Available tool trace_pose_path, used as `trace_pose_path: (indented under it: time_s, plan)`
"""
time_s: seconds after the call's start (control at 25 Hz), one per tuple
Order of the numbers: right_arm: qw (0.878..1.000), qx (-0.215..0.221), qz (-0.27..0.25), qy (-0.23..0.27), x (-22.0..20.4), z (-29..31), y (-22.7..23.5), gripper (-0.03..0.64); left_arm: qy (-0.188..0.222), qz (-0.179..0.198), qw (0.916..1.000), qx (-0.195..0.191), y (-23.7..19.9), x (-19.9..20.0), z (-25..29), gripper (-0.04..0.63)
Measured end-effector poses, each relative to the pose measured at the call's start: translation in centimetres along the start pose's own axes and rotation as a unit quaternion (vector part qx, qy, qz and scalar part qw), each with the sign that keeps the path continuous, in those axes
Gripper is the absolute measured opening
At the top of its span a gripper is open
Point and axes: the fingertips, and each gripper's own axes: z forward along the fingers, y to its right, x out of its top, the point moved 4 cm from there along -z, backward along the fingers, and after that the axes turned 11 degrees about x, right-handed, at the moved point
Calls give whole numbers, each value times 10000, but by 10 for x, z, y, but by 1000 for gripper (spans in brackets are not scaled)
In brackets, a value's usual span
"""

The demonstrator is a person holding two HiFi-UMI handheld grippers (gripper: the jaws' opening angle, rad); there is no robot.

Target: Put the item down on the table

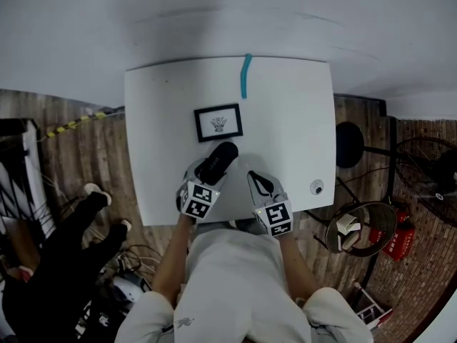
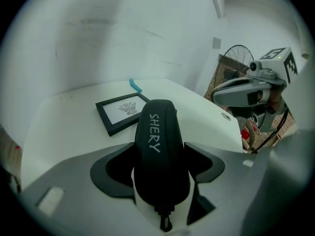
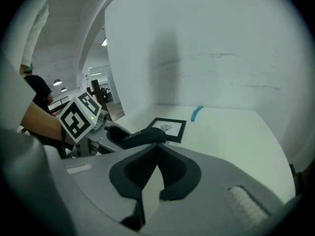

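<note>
The left gripper (image 2: 162, 154) stands fairly wide, its two dark pads pressing on the flanks of a black case (image 2: 158, 132) with white lettering on its top. The right gripper (image 3: 156, 149) has its jaws together with nothing between them, and sits just beside the left one on the person's right. The case is carried over the near part of the white table (image 1: 293, 134), between the near edge and a small picture frame (image 1: 218, 122). No view shows its underside, so I cannot tell whether it touches the top, though it looks clear of it. Its long axis runs along the left gripper's own line. The rounded nose points away from the person toward the frame, and the end with a small pull tab faces back toward the gripper body. From the head view it lies slightly slantwise, nose up and to the right. A blue strip (image 1: 246, 76) lies at the far edge, well apart. The step in hand looks like the lowering before release. The next move probably calls for bringing the case's underside flat onto the bare top short of the frame, then spreading the jaws and backing out along the same line so the case is not dragged.
</note>
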Motion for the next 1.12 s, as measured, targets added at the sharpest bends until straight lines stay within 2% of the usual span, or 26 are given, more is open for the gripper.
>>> trace_pose_path:
  time_s: [0.28,0.64,0.8,1.12]
  plan:
    - [10000,84,6,50,2,2,7,5,-165,58,9998,59,3,-6,7,336]
    - [9999,132,7,21,-2,2,8,5,-139,28,9998,101,5,-5,7,344]
    - [9999,139,-4,14,-3,2,6,4,-180,-24,9998,106,6,-8,12,399]
    - [9999,58,-73,56,-3,-5,3,4,-46,8,9998,168,11,-8,7,410]
